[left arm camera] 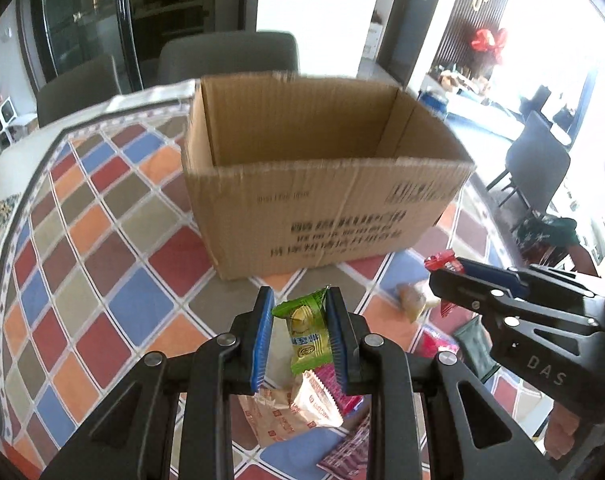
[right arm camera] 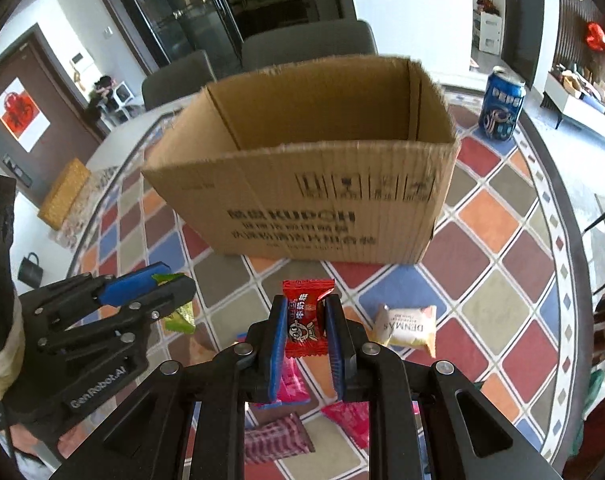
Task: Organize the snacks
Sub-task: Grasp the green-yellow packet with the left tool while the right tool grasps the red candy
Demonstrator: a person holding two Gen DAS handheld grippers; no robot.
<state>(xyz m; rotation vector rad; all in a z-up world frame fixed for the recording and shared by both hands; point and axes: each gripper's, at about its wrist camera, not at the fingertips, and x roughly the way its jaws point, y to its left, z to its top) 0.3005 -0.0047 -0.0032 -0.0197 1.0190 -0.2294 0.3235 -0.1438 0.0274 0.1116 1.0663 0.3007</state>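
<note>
Blue-padded left tongs [left arm camera: 300,320] pinch a green snack packet [left arm camera: 307,330] above loose wrappers on the desk [left arm camera: 102,240]; the cardboard box [left arm camera: 302,216] ahead shows bare inner walls, its floor hidden. From the right wrist, right tongs [right arm camera: 304,320] pinch a red candy [right arm camera: 307,316]. Judged step: carrying both to the box; next, clear its near rim, then release.

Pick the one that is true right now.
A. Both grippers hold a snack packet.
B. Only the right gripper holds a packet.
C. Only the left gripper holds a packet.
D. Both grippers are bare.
A: the left gripper clamps a green packet, and the right gripper clamps a red packet.
</note>
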